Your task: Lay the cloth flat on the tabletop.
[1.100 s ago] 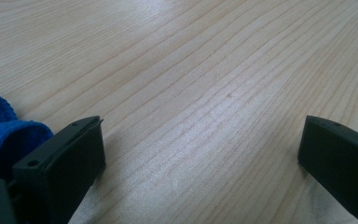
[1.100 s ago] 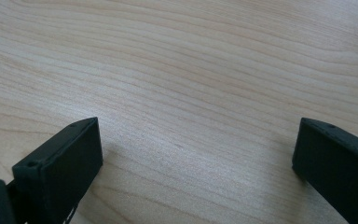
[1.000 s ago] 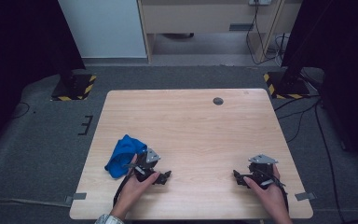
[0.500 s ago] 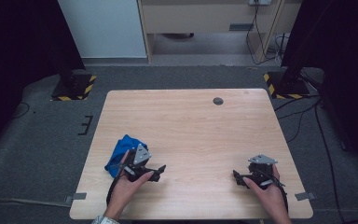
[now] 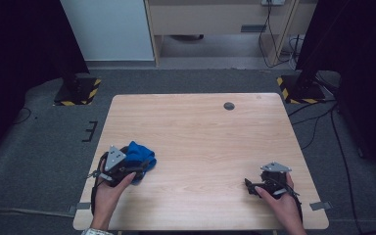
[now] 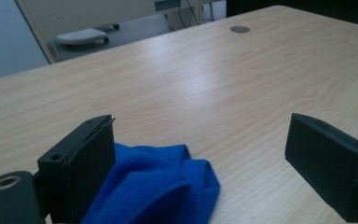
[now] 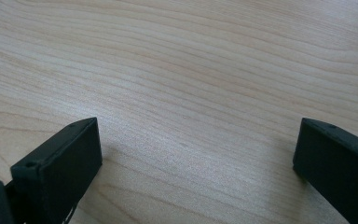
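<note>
A wooden table [image 5: 200,142] carries a crumpled blue cloth [image 5: 141,155] near its left edge, toward the person's side. The left gripper [image 5: 136,169] sits at the cloth with jaws spread wide; in the left gripper view the cloth [image 6: 158,191] lies between them, bunched against the left jaw and apart from the right one. The right gripper [image 5: 251,185] rests low over bare wood near the right edge, jaws released, holding nothing.

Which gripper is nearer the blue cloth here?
Left. The left gripper sits right at the blue cloth, jaws open with the cloth bunched against one jaw. The right gripper rests far across the table, jaws open over bare wood.
</note>
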